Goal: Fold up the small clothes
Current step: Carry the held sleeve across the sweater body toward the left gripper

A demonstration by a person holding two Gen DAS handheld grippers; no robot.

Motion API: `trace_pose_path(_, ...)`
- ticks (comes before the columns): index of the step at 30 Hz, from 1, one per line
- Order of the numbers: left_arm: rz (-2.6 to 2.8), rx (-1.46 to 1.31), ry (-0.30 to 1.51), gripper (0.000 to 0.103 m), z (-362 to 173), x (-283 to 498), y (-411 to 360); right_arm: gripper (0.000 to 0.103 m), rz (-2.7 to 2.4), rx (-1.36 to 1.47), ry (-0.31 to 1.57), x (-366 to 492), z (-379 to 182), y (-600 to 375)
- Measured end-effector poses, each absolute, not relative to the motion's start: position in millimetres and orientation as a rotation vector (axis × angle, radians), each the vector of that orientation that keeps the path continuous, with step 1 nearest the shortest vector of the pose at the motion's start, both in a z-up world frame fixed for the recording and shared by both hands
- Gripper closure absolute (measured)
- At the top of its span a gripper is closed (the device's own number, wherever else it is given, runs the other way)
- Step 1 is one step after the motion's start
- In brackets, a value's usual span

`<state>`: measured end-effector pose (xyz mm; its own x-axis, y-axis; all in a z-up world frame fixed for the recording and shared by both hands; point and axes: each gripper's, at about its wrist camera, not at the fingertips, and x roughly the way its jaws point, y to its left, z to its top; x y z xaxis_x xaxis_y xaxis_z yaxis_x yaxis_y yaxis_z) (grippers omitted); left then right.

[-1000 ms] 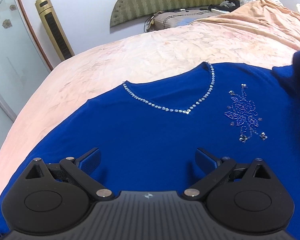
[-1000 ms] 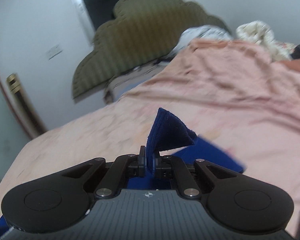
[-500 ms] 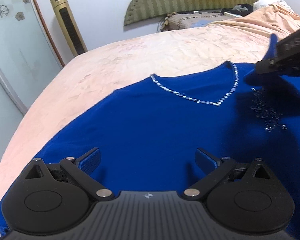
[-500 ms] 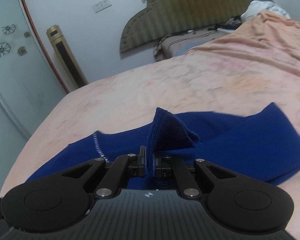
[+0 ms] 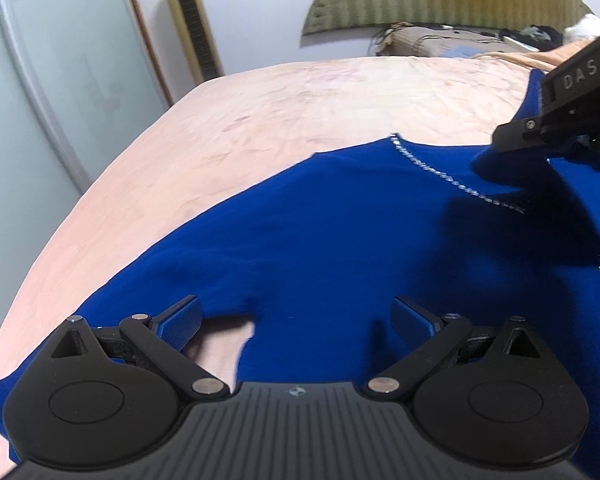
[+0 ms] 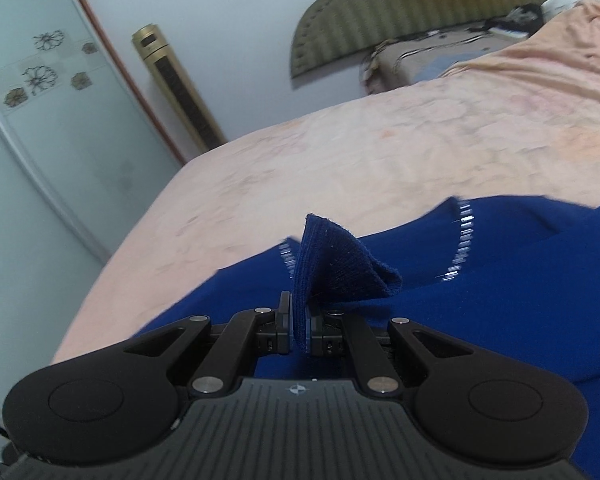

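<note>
Right wrist view shows the right gripper (image 6: 299, 330) pinching a flap of the blue top (image 6: 500, 300). Its 2 fingers are squeezed tight on the cloth, and the flap sticks up like a little tent. The blue top lies spread on the pink bed sheet (image 6: 340, 160), and its shiny neckline trim (image 6: 462, 240) sits just past the pinched flap.

Left wrist view shows the left gripper (image 5: 296, 320) with its 2 fingers spread wide and holding nothing. It hovers low over the blue top, on the side of the neckline trim nearest the camera, above the spot where the sleeve meets the body.

I think the step now is folding 1 side of the top over the middle. To do it well, the right gripper should carry the flap low and flat across the neckline trim, so the cloth does not bunch up. The fold line should be straight. The left gripper could press down on the top to stop it sliding.

Compared with 1 second ago, the right gripper has moved the flap from out over the bare sheet to right above the neckline trim. It now shows in the left wrist view. The flower pattern beside the trim is now almost all covered.
</note>
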<state>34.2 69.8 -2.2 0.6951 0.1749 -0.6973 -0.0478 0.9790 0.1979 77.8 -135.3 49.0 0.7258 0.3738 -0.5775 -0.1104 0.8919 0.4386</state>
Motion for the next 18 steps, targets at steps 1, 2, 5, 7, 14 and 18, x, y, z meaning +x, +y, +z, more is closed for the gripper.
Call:
trace_pose_path(1,0.13,0.167,0.794,0.002,-1,33,73,0.093,0.282,0.384,0.714,79,48,-128)
trace_pose_path(2,0.133,0.168,0.794,0.002,-1,32,74,0.093,0.288,0.374,0.715,80,48,-121)
trace_pose_path(5,0.143,0.179,0.79,0.002,-1,29,80,0.093,0.314,0.353,0.728,82,45,-103)
trace_pose_path(7,0.154,0.185,0.79,0.002,-1,27,83,0.093,0.329,0.352,0.739,85,42,-95)
trace_pose_path(14,0.187,0.17,0.81,0.002,-5,22,96,0.093,0.348,0.357,0.777,89,30,-78)
trace_pose_path(18,0.209,0.158,0.826,0.002,-7,21,104,0.093,0.362,0.382,0.8,92,23,-73)
